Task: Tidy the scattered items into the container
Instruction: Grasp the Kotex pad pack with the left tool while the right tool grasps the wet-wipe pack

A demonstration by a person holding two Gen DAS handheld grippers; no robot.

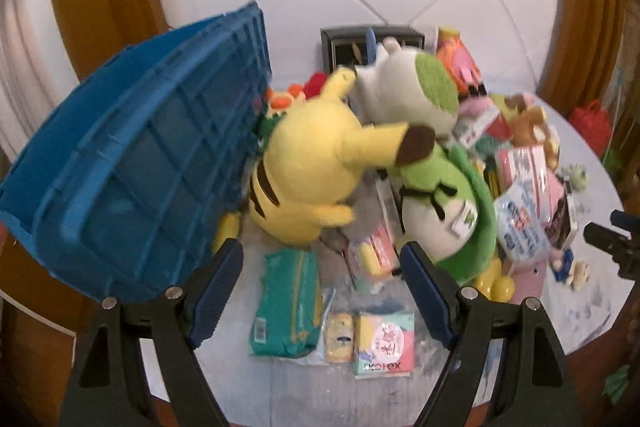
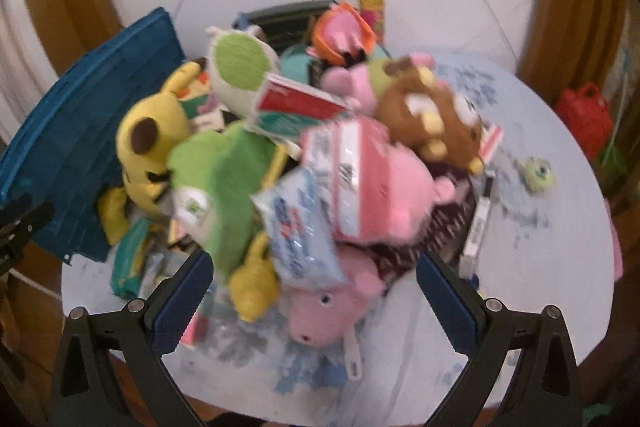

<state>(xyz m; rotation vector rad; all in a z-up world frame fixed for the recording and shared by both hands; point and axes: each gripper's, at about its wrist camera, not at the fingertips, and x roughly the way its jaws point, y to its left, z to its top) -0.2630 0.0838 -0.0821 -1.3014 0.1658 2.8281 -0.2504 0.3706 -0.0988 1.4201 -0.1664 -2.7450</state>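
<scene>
A blue ribbed plastic crate lies tipped on its side at the table's left; it also shows in the right wrist view. Beside it is a heap of toys and packets: a yellow Pikachu plush, a green frog plush, a white and green plush, a brown bear plush, a pink pig plush, a pale blue packet. My left gripper is open and empty above a green tissue pack. My right gripper is open and empty over the pig.
The round pale table has its edge close on the right and front. A small green one-eyed figure lies alone on its right side. A red bag stands beyond the table. A dark box sits behind the heap.
</scene>
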